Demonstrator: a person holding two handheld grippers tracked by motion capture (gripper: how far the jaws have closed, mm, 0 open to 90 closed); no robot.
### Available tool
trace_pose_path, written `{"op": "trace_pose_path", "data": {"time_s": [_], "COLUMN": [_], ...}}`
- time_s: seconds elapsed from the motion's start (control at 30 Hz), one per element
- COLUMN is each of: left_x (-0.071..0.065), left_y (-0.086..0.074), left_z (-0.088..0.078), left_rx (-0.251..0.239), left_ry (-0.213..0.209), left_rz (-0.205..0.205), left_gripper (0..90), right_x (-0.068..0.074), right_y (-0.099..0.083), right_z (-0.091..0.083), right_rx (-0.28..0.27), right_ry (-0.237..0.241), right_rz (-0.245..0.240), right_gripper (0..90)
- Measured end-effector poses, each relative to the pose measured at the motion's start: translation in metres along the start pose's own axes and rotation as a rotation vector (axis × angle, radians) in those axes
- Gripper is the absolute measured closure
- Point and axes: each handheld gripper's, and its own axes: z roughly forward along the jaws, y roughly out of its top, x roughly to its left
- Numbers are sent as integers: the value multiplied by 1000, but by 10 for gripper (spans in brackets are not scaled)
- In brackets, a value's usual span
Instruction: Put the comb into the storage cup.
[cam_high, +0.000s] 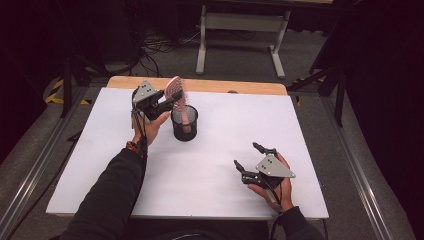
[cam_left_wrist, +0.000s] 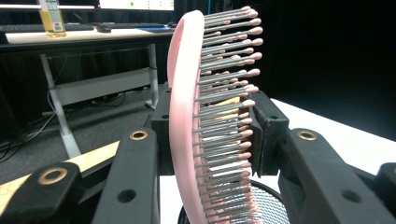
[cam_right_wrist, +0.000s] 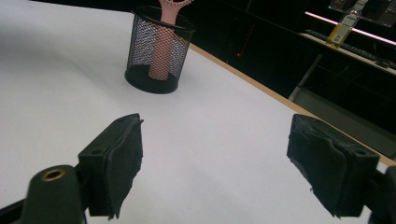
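A pink hairbrush stands with its handle down in a black mesh cup at the table's far left-centre. My left gripper is shut on the brush head above the cup. In the left gripper view the curved pink back and bristles sit between the two pads, with the cup's rim below. My right gripper rests open on the white table near the front right, nothing between its jaws. The right gripper view looks across bare table to the cup and the brush handle.
The white table top has a wooden strip along its far edge. A white-legged desk frame stands on the floor beyond. A bottle with yellow liquid sits on a far desk.
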Motion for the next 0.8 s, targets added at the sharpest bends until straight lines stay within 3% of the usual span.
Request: {"op": "trace_pose_path", "data": {"time_s": [0.33,0.7,0.8], "left_x": [15,26,28], "left_y": [-9,-18,-20], "left_z": [-11,-20,-21], "left_rx": [-13,-1,0], "left_ry": [15,44,33], "left_rz": [-43,-61,-71], "left_gripper": [599,571,558], "right_x": [-3,-2,-2], "right_y": [0,-1,-1], "right_z": [0,1,2], "right_rx": [2,15,18], "right_ry": [-11,-1,5], "right_rz": [-2,-6,-4], "right_gripper": [190,189,189]}}
